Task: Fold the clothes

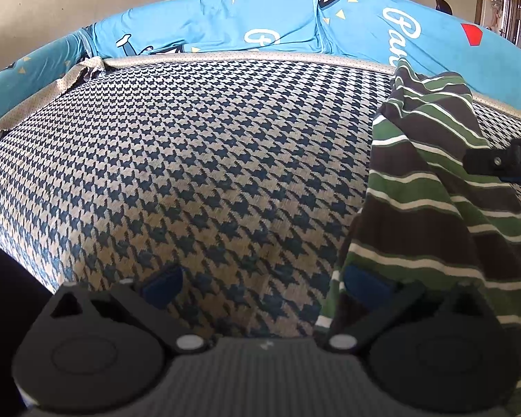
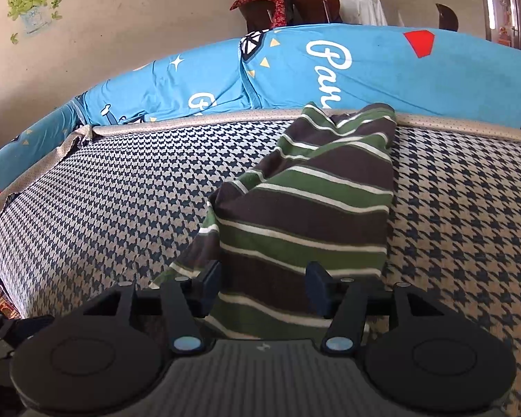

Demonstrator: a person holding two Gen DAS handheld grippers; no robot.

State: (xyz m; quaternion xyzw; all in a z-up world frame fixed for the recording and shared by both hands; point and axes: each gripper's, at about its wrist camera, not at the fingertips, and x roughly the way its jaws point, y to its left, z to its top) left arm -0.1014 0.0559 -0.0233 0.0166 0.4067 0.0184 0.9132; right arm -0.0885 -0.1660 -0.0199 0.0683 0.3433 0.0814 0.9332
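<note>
A brown, green and white striped garment (image 1: 430, 215) lies bunched lengthwise on the houndstooth bed cover (image 1: 198, 160). My left gripper (image 1: 264, 286) is open low over the cover. Its right fingertip (image 1: 364, 285) sits over the garment's left edge, and its left fingertip is over bare cover. In the right wrist view the garment (image 2: 305, 208) runs away from me toward the far edge of the bed. My right gripper (image 2: 264, 283) is open, its two fingers standing either side of the garment's near end. A black part of the right gripper (image 1: 503, 161) shows at the right edge of the left wrist view.
A blue printed quilt (image 2: 364, 69) is piled along the far side of the bed, behind a beige dotted border (image 2: 191, 121). The houndstooth cover (image 2: 104, 208) stretches wide to the left of the garment. Chairs and a wall stand beyond.
</note>
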